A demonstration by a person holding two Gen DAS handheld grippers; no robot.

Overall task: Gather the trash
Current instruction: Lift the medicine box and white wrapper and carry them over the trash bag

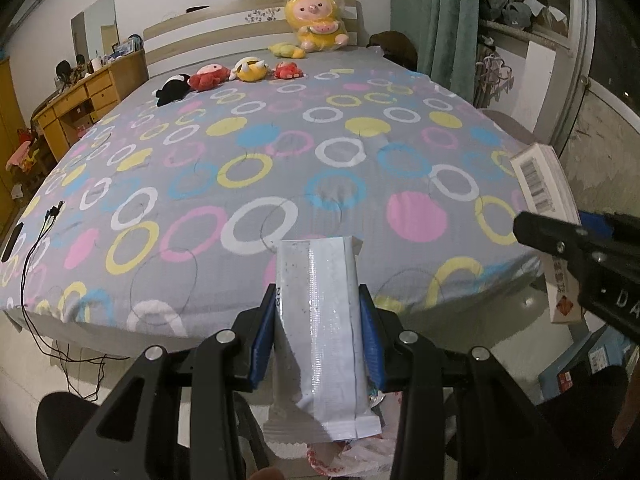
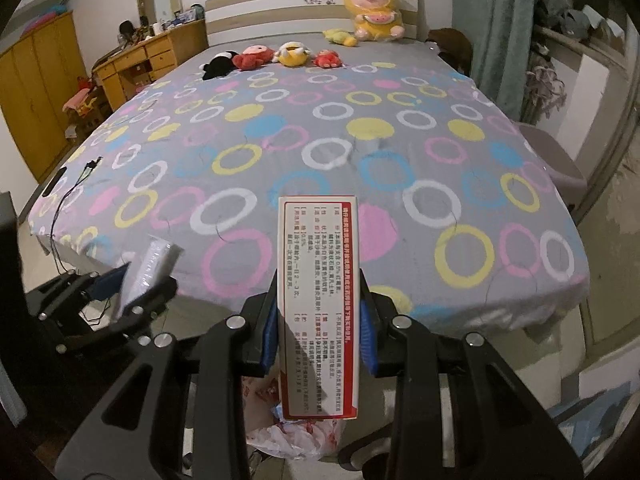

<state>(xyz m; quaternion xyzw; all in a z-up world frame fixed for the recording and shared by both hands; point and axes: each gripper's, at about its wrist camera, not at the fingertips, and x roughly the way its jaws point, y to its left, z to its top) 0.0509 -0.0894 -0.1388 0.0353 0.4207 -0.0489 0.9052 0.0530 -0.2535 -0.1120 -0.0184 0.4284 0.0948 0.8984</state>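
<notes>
My left gripper [image 1: 318,320] is shut on a silver foil wrapper [image 1: 320,328], held upright between the blue pads just off the foot of the bed. My right gripper [image 2: 319,320] is shut on a white carton with a red border and printed text [image 2: 318,304]. That carton [image 1: 540,184] also shows at the right edge of the left wrist view, and the wrapper [image 2: 154,264] shows at the lower left of the right wrist view. Below both grippers lies a white plastic bag with red print [image 2: 296,436], the same bag [image 1: 352,460] in the left wrist view.
The bed [image 1: 280,184] with a grey sheet of coloured rings fills both views. Plush toys [image 1: 248,70] sit near the headboard. A black cable [image 1: 36,248] hangs off the bed's left corner. A wooden desk [image 1: 80,100] stands at left, curtains [image 1: 436,8] at right.
</notes>
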